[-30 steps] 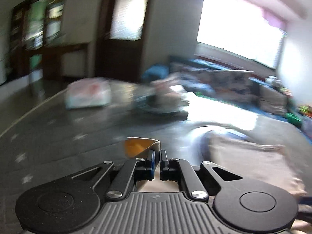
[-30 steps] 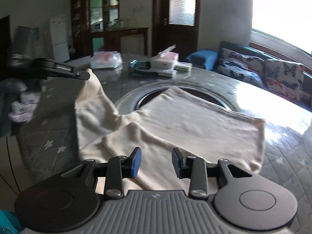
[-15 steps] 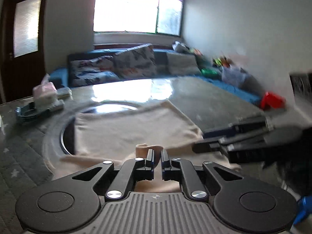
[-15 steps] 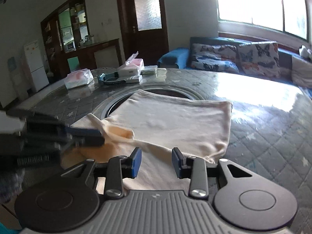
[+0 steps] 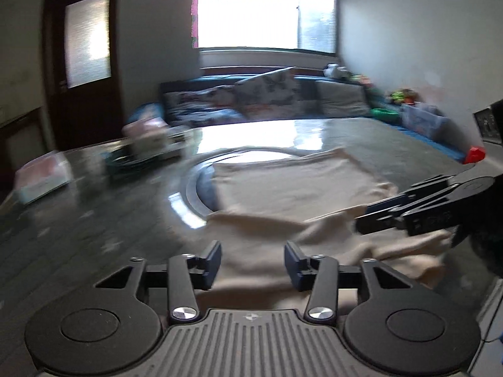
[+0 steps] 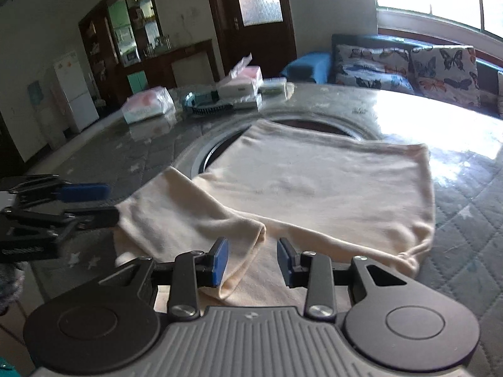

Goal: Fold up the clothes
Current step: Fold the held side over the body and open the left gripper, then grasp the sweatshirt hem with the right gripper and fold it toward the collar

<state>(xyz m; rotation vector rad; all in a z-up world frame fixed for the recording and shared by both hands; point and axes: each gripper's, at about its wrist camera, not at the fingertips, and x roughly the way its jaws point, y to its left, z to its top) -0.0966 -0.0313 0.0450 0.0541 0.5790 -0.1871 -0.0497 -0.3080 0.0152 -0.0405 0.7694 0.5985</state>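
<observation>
- While both tools hover low over the near edge of the tabletop (image 6: pixel 465 220), the cream garment (image 6: pixel 314 185) lies spread flat across it, its far part covering a round metal-rimmed recess (image 6: pixel 201 160) set into the surface.
- Left tool (image 5: pixel 252 265): its blue-padded fingers are spread wide apart with nothing between them, and garment fabric lies beneath and beyond the gap.
- Right tool (image 6: pixel 252 260): its fingers are likewise spread, holding nothing; the folded-over sleeve (image 6: pixel 188 220) ends just ahead of the left finger, at about 11 o'clock from the gap.
- In the right wrist view, the left tool comes in at 9 o'clock, its tips just at the sleeve's outer edge; whether they touch the cloth I cannot tell.
- In the left wrist view, the right tool enters at 3 o'clock, above a rumpled fold of the garment.
- The garment's far hem sits at 12 o'clock in the right wrist view, and its right-hand corner curls a little at 3 o'clock.
- At 11 o'clock on the tabletop, well apart from the garment, stand a wrapped tissue pack (image 6: pixel 147 106), a dark brush-like item (image 6: pixel 207 105) and stacked boxes (image 6: pixel 242 86).
- Beyond the tabletop, a sofa with butterfly-print cushions (image 6: pixel 440 62) runs under a bright window (image 5: pixel 264 9).
- The left wrist view is motion-blurred, so small detail there is unclear.
</observation>
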